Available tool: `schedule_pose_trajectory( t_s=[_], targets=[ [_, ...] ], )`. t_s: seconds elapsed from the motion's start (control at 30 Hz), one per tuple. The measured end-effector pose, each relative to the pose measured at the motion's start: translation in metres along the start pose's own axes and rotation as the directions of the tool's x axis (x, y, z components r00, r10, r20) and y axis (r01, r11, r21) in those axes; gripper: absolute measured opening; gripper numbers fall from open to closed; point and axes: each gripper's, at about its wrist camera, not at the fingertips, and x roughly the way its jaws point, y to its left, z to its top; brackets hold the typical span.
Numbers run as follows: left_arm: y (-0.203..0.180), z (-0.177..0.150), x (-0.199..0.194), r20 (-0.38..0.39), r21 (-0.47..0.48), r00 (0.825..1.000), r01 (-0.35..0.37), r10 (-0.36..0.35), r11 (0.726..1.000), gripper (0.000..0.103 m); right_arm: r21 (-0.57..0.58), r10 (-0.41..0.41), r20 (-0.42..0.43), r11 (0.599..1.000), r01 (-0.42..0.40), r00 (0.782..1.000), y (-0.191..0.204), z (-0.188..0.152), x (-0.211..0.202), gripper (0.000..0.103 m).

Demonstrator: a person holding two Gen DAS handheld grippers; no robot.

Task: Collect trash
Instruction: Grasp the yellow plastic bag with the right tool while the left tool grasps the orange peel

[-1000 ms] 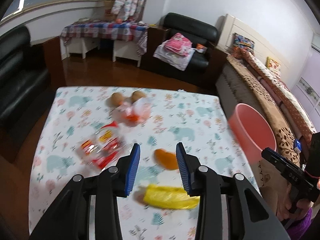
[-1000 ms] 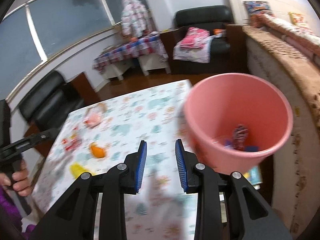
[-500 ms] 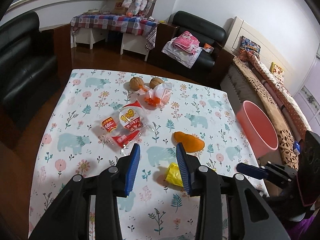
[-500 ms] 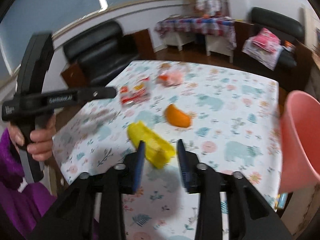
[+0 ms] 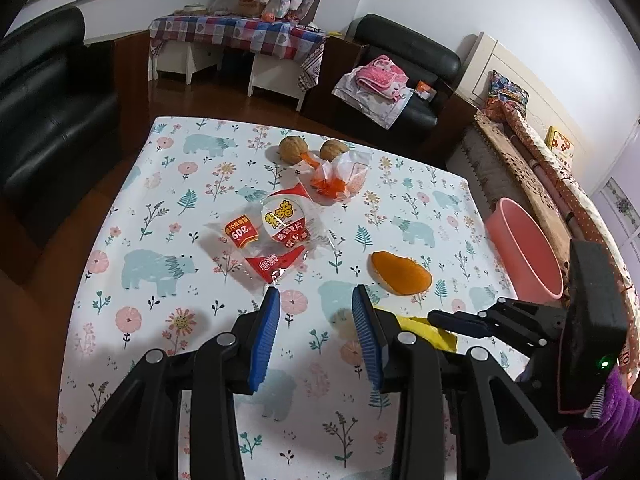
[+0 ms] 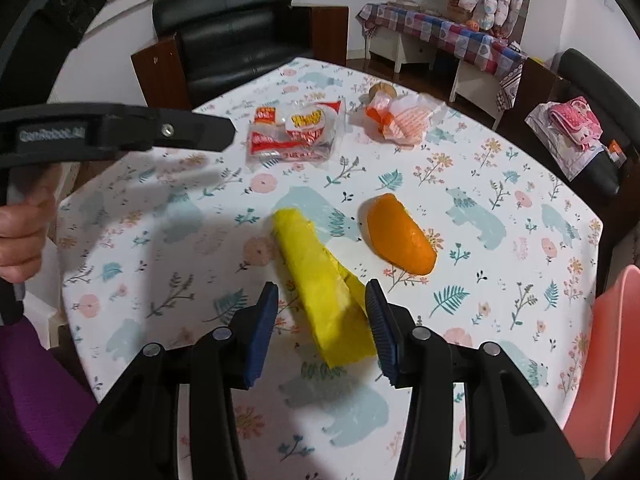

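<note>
Trash lies on the bear-print table (image 5: pixel 160 208). My right gripper (image 6: pixel 322 312) is open, its fingers either side of a yellow peel (image 6: pixel 320 280), which also shows in the left wrist view (image 5: pixel 420 330). An orange peel (image 6: pixel 400 236) (image 5: pixel 400 278) lies just right of it. A red-and-clear snack wrapper (image 5: pixel 272 236) (image 6: pixel 296 132) and a crumpled orange-white wrapper (image 5: pixel 340 176) (image 6: pixel 404 120) lie farther back. My left gripper (image 5: pixel 316 316) is open and empty above the table. The right gripper (image 5: pixel 460 322) shows in the left view.
A pink bin (image 5: pixel 528 252) (image 6: pixel 608 360) stands off the table's right edge. Two walnuts (image 5: pixel 292 149) sit near the far edge. Black sofas (image 5: pixel 48 100), a bed (image 5: pixel 540 168) and a checked side table (image 5: pixel 240 36) surround the table.
My right gripper has swung left from the pink bin to the table and come down around the yellow peel. My left gripper has risen and pulled back a little.
</note>
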Motion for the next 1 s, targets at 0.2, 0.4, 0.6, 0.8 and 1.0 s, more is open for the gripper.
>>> schedule_pose_trajectory(
  t_s=[0.2,0.4,0.6,0.8,1.0],
  targets=[
    [-0.001,0.001,0.006,-0.008,0.007,1.0,0.003,-0.003,1.0,0.037,0.067,0.004,0.012,0.998,-0.005,1.0,-0.012,-0.004,0.0,0.022],
    [-0.014,0.003,0.014,-0.023,0.025,0.999,0.024,-0.023,0.999,0.037,0.161,0.016,0.079,0.986,-0.029,0.997,-0.027,-0.017,-0.021,0.016],
    [-0.032,0.008,0.031,-0.072,-0.023,0.994,0.08,-0.081,0.997,0.037,0.267,-0.04,0.142,0.964,0.001,0.989,-0.048,-0.036,-0.052,0.016],
    [-0.054,0.019,0.063,-0.16,-0.158,0.983,0.062,-0.087,0.986,0.045,0.357,-0.115,0.195,0.933,0.039,0.974,-0.071,-0.048,-0.073,0.016],
    [-0.068,0.031,0.09,-0.221,-0.27,0.975,-0.041,-0.02,0.962,0.051,0.403,-0.13,0.227,0.915,0.029,0.965,-0.083,-0.063,-0.084,0.016]
  ],
)
